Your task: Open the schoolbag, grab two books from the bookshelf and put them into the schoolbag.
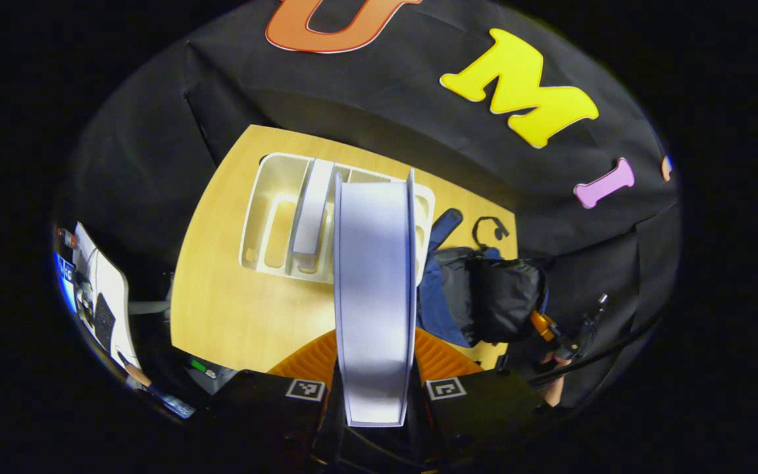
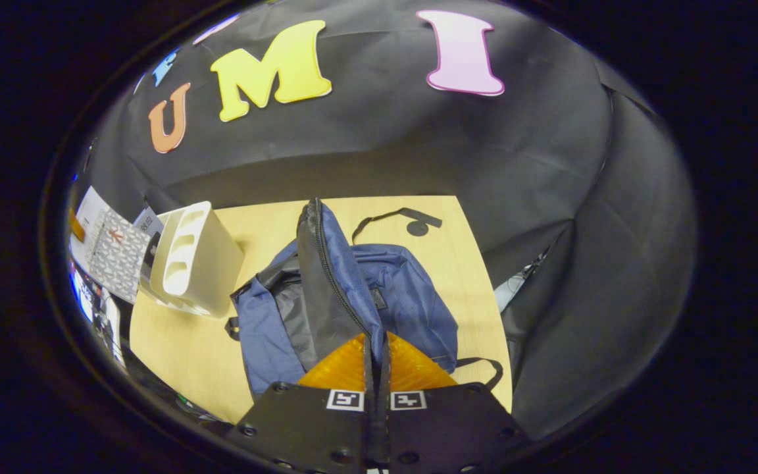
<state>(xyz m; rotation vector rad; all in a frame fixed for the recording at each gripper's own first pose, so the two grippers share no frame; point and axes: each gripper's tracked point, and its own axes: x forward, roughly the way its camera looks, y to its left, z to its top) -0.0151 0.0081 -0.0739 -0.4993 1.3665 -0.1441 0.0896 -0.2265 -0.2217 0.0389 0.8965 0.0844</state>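
Left gripper (image 1: 375,388) is clamped on a white book (image 1: 374,289), held up over the wooden table (image 1: 247,316), white bookshelf (image 1: 274,217) beyond. Right gripper (image 2: 376,368) pinches the zipper edge of the blue schoolbag (image 2: 412,296), lifting its flap open, the bag right of the bookshelf

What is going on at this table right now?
A person works two handheld grippers. The left gripper has its jaws shut on a pale book, held above the table in front of the white bookshelf. The right gripper pinches the blue schoolbag by its zipper edge, holding the opening up.
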